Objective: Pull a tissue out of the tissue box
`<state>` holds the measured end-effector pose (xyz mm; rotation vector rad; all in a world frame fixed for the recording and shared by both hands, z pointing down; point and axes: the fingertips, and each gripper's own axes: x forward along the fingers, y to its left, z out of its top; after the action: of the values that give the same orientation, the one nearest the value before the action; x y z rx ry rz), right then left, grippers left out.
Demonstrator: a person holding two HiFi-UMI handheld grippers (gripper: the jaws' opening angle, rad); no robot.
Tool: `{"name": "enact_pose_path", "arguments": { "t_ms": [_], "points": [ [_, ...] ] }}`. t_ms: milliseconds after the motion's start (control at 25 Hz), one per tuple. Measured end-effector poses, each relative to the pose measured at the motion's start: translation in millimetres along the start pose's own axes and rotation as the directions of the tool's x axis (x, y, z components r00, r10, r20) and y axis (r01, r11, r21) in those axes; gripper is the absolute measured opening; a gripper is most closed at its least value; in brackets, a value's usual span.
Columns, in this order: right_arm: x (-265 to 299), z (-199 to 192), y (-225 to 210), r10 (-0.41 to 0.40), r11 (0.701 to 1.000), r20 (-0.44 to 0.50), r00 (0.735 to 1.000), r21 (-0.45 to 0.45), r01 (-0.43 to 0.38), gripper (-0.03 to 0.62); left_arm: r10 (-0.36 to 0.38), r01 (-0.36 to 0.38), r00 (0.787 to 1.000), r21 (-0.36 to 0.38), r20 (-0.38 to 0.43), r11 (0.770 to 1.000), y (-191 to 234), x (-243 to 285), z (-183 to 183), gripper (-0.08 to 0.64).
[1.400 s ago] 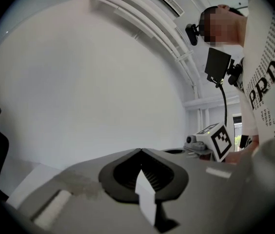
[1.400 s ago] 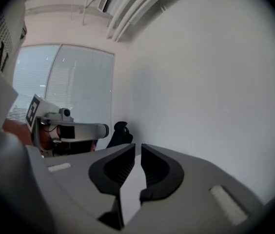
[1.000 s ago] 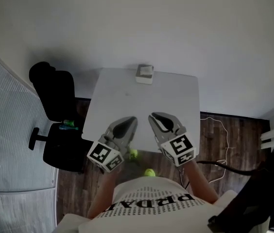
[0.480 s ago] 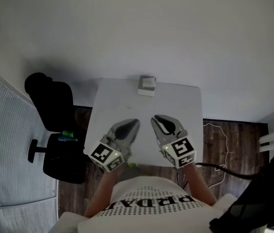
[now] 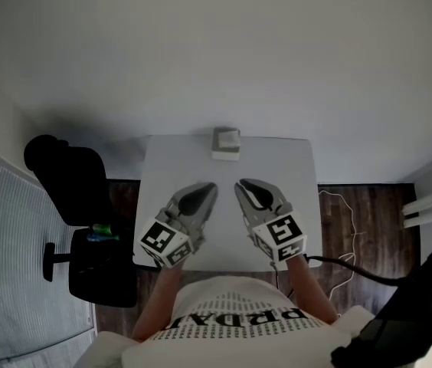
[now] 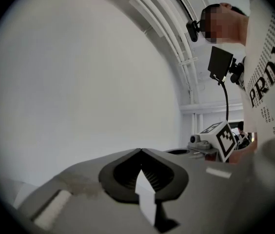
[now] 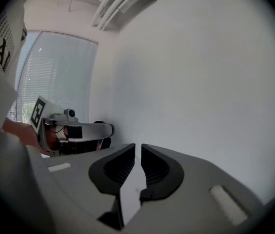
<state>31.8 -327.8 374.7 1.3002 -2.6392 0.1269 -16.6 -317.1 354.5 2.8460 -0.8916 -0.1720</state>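
While the tissue box (image 5: 227,142) sits untouched at the table's (image 5: 285,167) 12 o'clock edge, the step in hand reads as the approach. Left gripper (image 5: 205,191), at the box's 7 o'clock: tips pressed together, empty. Right gripper (image 5: 247,188), at 5 o'clock: slim gap, nothing in it. Next move likely needs 1 gripper opened over the slot. Count: 1 box, 1 table, 2 grippers, 1 chair (image 5: 74,179).

- A white table (image 5: 176,167) stands on a dark wooden floor (image 5: 369,213).
- A tissue box (image 5: 227,142) sits at the middle of the table's far edge.
- A black chair (image 5: 74,182) stands on the floor, left of the table.
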Motion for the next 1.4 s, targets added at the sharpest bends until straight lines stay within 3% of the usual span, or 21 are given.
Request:
{"name": "enact_pose_path", "arguments": {
  "t_ms": [640, 920, 1400],
  "points": [
    [70.0, -13.2, 3.3, -0.074, 0.997, -0.091, 0.993, -0.018, 0.072, 0.079, -0.086, 0.086, 0.996, -0.036, -0.003, 0.996, 63.9, 5.0, -7.2, -0.008],
    [89.0, -19.2, -9.3, -0.078, 0.997, -0.112, 0.991, -0.03, 0.075, 0.15, -0.059, 0.058, 0.998, -0.032, -0.017, 0.998, 85.4, 13.8, -12.7, -0.008],
    [112.6, -46.8, -57.1, -0.067, 0.997, -0.142, 0.988, 0.028, 0.072, 0.153, -0.012, 0.01, 0.998, -0.024, -0.068, 1.0, 108.2, 51.2, -44.3, -0.008]
  ]
}}
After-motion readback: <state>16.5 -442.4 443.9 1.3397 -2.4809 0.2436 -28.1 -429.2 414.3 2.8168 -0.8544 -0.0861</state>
